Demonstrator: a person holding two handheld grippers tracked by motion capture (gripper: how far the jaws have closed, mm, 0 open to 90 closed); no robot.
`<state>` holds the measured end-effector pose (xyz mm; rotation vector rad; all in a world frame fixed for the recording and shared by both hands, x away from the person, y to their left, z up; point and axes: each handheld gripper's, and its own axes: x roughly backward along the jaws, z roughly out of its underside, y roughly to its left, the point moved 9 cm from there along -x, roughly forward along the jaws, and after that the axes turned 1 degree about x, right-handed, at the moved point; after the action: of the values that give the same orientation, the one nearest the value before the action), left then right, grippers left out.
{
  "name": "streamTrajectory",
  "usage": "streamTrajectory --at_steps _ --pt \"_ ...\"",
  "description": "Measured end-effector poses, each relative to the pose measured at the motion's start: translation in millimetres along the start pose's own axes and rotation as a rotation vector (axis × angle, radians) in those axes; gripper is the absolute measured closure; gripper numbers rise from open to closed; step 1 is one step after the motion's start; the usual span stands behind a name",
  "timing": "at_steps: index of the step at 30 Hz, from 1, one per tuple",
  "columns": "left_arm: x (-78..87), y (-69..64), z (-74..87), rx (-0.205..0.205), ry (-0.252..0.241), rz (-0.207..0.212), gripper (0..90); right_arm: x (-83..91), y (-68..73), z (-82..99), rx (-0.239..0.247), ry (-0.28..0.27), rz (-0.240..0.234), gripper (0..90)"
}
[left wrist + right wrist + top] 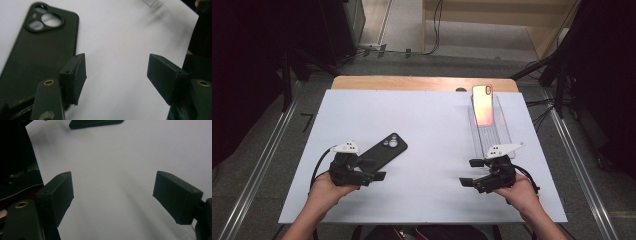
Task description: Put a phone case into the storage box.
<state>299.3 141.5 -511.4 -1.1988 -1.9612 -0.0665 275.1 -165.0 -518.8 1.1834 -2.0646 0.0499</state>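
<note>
Both grippers sit low near the front edge of the white tabletop (422, 125), fingers spread wide and holding nothing. The left gripper (373, 170) is by the front-left area, with a black phone case (383, 150) lying flat, camera cutout up, just beside its fingers (75, 77). The right gripper (471, 172) is toward the front-right. Behind it, near the back-right corner, a clear tray (494, 137) holds a pinkish-orange phone (482, 105).
</note>
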Motion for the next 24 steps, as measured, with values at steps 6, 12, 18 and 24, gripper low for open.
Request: streamTrajectory --at_steps 6,12,18,24 --pt "1.2 -7.4 9.5 -0.019 0.009 0.006 32.0 -0.4 -1.0 1.0 -0.001 0.006 0.002 14.9" --pt "2.5 -3.0 2.3 -0.016 -0.024 -0.002 28.7 -0.3 -1.4 0.9 -0.002 0.004 0.001 14.9" --pt "0.7 9.3 -10.5 -0.012 -0.047 -0.014 23.9 -0.7 -1.5 1.3 -0.003 0.006 -0.001 14.9" --pt "-1.9 24.0 -26.5 -0.026 -0.057 -0.028 15.2 -1.7 -1.3 2.0 -0.009 0.01 -0.002 14.9"
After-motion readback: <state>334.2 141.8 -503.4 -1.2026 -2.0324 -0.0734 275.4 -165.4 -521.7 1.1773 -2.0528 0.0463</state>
